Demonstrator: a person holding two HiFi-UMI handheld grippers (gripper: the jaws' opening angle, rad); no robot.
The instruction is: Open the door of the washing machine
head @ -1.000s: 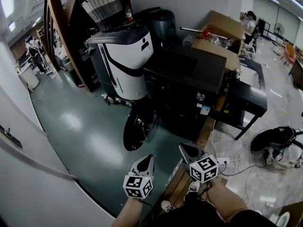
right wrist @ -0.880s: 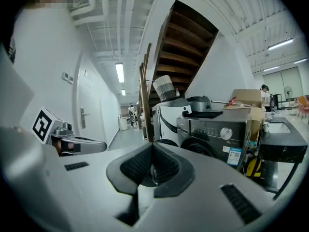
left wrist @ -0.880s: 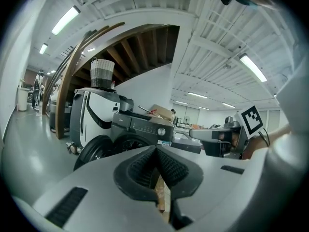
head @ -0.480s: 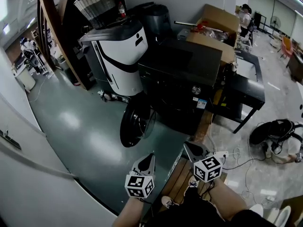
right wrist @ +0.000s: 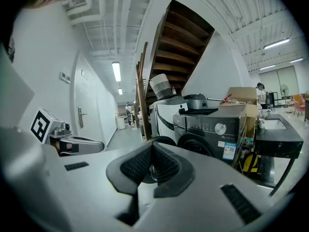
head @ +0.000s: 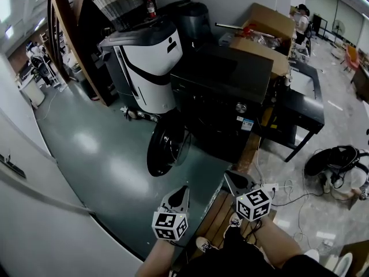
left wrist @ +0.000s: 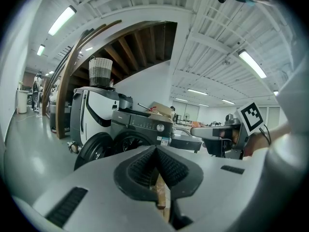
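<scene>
**Left gripper** [left wrist: 156,151] and **right gripper** [right wrist: 152,149] — each has its jaws pressed together on nothing. They are held low and side by side in front of the person, well apart from the washing machine [head: 222,94].

**Door** [head: 167,149]: round and dark, it is swung out from the machine's front over the green floor [head: 98,154], on the side nearer the white appliance [head: 147,68]. Judged from this, the task is as good as done.

**If a wider swing is wanted:**
- Set one gripper's closed tips against the door's free rim, not its centre.
- Push gently along the door's arc.
- Stop before the door meets the white appliance.

**Containers:**
- The drum opening [right wrist: 195,146] is dark — its contents cannot be told.
- A wicker basket [head: 118,4] stands on top of the white appliance, its inside hidden.
- An open cardboard box [head: 271,30] just beside the machine's top holds something red and some crinkled clear wrapping, neither identifiable.
- A pale sink [head: 301,81] is set in the black table [head: 300,117] next to the machine
</scene>
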